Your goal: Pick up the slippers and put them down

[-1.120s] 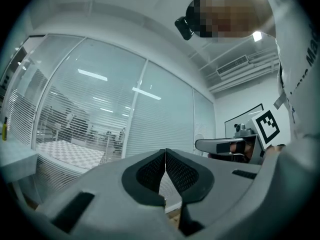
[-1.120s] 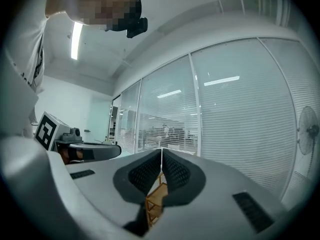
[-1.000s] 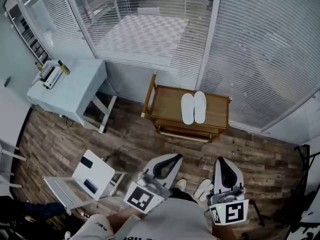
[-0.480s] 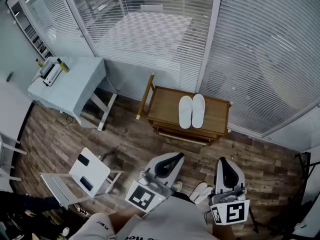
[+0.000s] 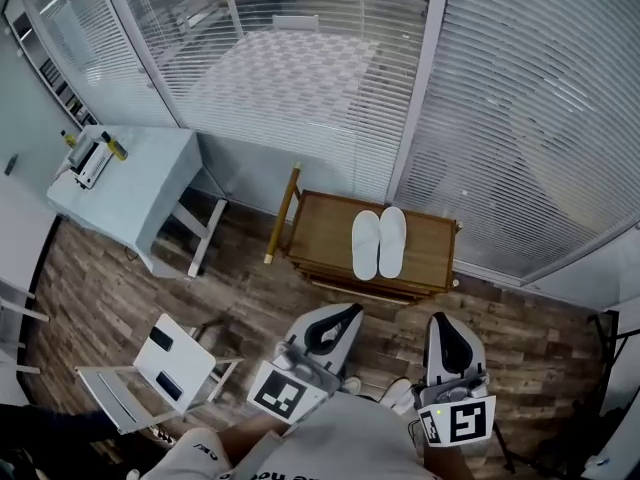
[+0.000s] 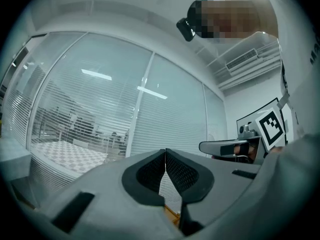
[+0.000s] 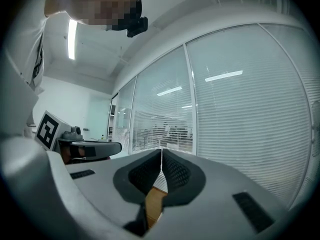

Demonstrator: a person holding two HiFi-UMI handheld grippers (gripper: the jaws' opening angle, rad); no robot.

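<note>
Two white slippers (image 5: 378, 242) lie side by side on the top of a low wooden cart (image 5: 320, 230) by the glass wall, in the head view. My left gripper (image 5: 347, 312) and right gripper (image 5: 446, 321) are held level in front of the person's body, well short of the cart and above the floor. Both are shut with nothing between the jaws. In the left gripper view the left gripper (image 6: 165, 151) points at the blinds, with the right gripper (image 6: 210, 146) visible beside it. In the right gripper view the right gripper (image 7: 161, 151) has a strip of the cart (image 7: 154, 202) showing under its jaws.
A pale blue table (image 5: 135, 183) with small items stands at the left. A white folding chair (image 5: 165, 368) is at the lower left. Glass walls with blinds (image 5: 520, 118) close off the far side. The floor (image 5: 240, 293) is wood plank. The person's shoes (image 5: 400, 393) show below.
The whole view has shifted: the cart and slippers sit lower and a little left in the head view, closer to both grippers. The jaws stayed shut.
</note>
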